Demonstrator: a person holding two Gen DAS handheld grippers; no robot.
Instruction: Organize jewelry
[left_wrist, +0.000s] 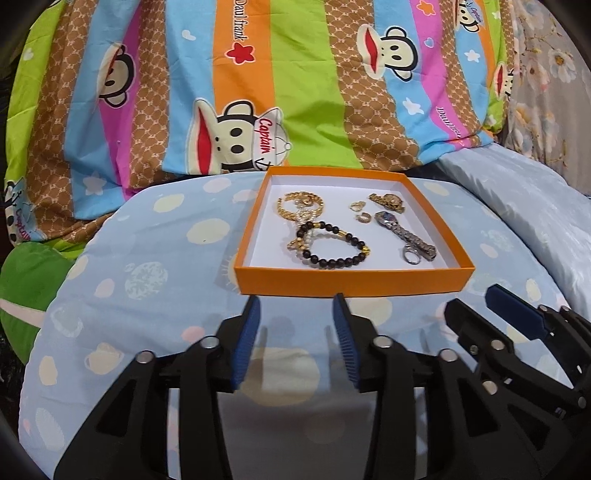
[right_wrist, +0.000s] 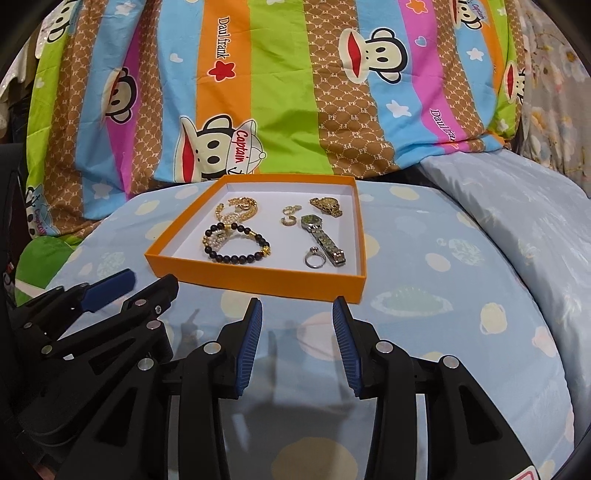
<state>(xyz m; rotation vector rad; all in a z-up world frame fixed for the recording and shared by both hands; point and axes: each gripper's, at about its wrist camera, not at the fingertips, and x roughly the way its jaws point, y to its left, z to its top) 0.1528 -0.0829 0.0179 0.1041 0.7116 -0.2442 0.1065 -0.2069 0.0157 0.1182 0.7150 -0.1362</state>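
An orange box lid (left_wrist: 354, 277) (right_wrist: 258, 282) with a white floor lies on the light blue bed cover. In it lie a gold chain bracelet (left_wrist: 300, 204) (right_wrist: 240, 206), a black bead bracelet (left_wrist: 334, 242) (right_wrist: 236, 245), a silver watch (left_wrist: 404, 230) (right_wrist: 323, 234), a gold watch (left_wrist: 388, 201) (right_wrist: 327, 205), small gold earrings (left_wrist: 358, 210) (right_wrist: 288, 215) and a silver ring (left_wrist: 410, 254) (right_wrist: 314, 258). My left gripper (left_wrist: 296, 310) (right_wrist: 144, 286) is open and empty just in front of the box. My right gripper (right_wrist: 297, 312) (left_wrist: 476, 299) is open and empty beside it.
A bright striped monkey-print quilt (left_wrist: 258, 92) (right_wrist: 277, 92) is heaped behind the box. A pale blue pillow (left_wrist: 517, 206) (right_wrist: 517, 206) lies at the right. The blue cover with pale planets (left_wrist: 147, 277) (right_wrist: 443, 277) spreads around the box.
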